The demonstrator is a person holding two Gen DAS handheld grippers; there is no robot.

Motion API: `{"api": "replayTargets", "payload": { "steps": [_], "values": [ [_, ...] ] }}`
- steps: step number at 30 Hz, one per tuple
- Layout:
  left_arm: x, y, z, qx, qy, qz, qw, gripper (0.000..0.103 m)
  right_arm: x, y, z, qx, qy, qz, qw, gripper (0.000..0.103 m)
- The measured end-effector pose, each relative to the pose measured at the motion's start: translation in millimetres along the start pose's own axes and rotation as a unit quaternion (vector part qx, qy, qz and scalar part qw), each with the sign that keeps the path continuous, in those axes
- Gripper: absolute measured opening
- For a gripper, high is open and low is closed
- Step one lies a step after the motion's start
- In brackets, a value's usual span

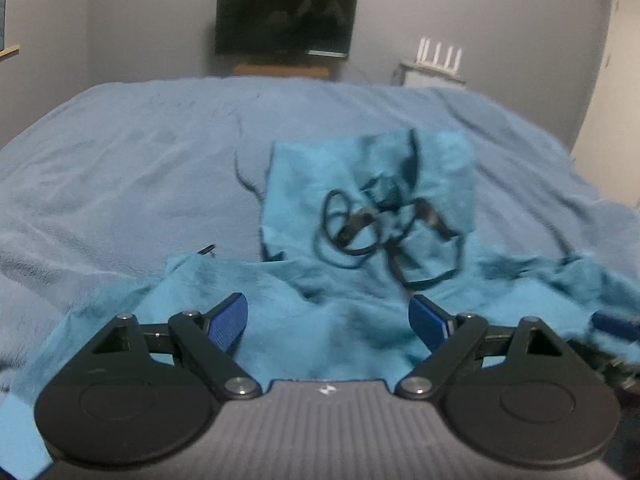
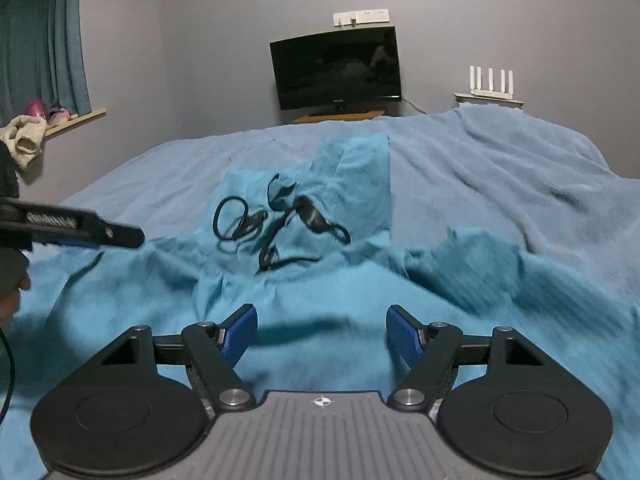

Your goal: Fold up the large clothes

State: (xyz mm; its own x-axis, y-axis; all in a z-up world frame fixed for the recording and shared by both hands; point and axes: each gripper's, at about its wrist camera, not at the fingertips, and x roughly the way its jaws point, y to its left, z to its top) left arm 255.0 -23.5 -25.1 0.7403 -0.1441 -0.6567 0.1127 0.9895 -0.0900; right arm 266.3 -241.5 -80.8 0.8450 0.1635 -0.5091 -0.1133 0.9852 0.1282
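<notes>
I have both grippers over a teal garment that lies spread and rumpled on the bed, which is covered with a lighter blue blanket. From the left wrist camera, my left gripper has its fingers spread wide with nothing clamped; the teal cloth shows beneath and between them, but the blue pads are not pressing on it. From the right wrist camera, my right gripper is likewise released, its fingers apart above the cloth and grasping nothing. Taking the garment as my landmark: its near part fills the foreground under both grippers, while a raised section, which looks like a hood, stands up toward its far end. A black drawcord lies tangled in loops on top of that section; motion blur keeps me from tracing how it runs. At the garment's left edge in the right wrist view, the left gripper reaches in from the side, with a bit of the person's hand behind it. Beyond the garment, past the far edge of the bed, a dark television stands against the grey wall, and to its right a white router with upright antennas sits on a small shelf. A teal curtain hangs at far left.
</notes>
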Motion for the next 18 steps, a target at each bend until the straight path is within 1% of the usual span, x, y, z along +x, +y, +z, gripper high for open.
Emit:
{"api": "replayTargets", "payload": {
  "steps": [2,3,5,7,9,12,14,16,17,18],
  "values": [
    [23,14,-6,0.0,0.014,0.036,0.9993,0.088,16,0,9,0.001,0.009,0.008,1.0,0.073],
    [31,23,-11,-0.009,0.023,0.046,0.9986,0.088,25,0,15,0.004,0.013,0.015,1.0,0.073],
    [41,40,-18,-0.046,0.032,0.026,0.9981,0.088,41,-1,33,-0.002,-0.001,0.02,1.0,0.073],
    [40,48,-18,-0.07,0.025,0.013,0.9971,0.088,59,-3,55,-0.014,-0.023,0.015,1.0,0.073],
    [37,49,-13,-0.077,0.019,0.012,0.9968,0.088,86,-12,78,-0.004,-0.036,0.015,0.999,0.073],
    [27,48,-7,-0.067,-0.001,0.02,0.9975,0.088,133,-35,109,0.039,-0.04,0.01,0.998,0.073],
    [24,48,-3,-0.059,-0.013,0.031,0.9977,0.088,164,-52,124,0.074,-0.036,0.004,0.997,0.073],
    [24,51,1,-0.064,-0.016,0.03,0.9974,0.088,191,-67,134,0.096,-0.037,-0.003,0.995,0.074],
    [26,53,2,-0.071,-0.015,0.026,0.997,0.088,204,-74,139,0.105,-0.036,-0.004,0.994,0.075],
    [27,55,3,-0.077,-0.013,0.022,0.9967,0.088,214,-79,142,0.113,-0.032,-0.002,0.993,0.08]
  ]
}}
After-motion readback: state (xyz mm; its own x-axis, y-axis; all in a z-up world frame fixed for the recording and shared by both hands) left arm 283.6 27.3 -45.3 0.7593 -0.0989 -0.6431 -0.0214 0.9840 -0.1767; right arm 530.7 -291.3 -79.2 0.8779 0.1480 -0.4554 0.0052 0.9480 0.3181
